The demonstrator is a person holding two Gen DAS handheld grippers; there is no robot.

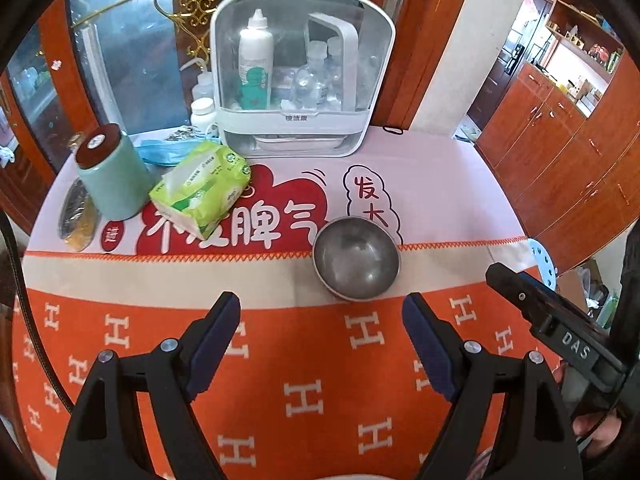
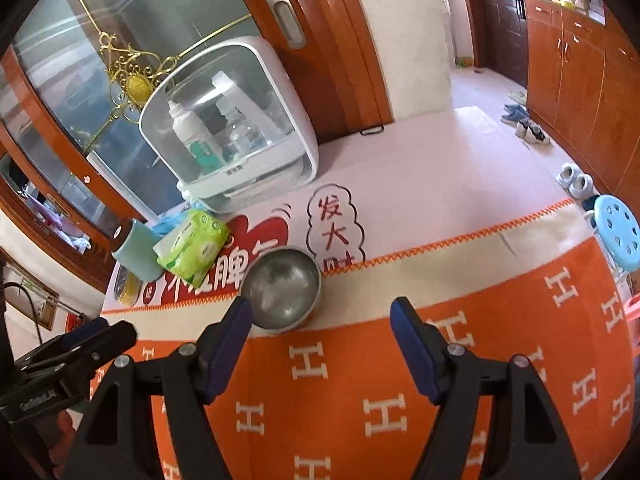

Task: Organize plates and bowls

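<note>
Both the left gripper (image 1: 321, 312) and the right gripper (image 2: 320, 316) hang with jaws spread and empty over the orange cloth (image 1: 304, 360), probably lining up on the steel bowl (image 1: 356, 258) standing just beyond them.

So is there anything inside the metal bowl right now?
No, the metal bowl sits empty on the blanket, its bare steel inside plainly visible.

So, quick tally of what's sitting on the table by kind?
Metal bowl: 1
Tissue pack: 1
Green jar: 1
White storage case: 1
Small white bottle: 1
Total: 5; clutter behind the jar is too unclear to count.
</note>
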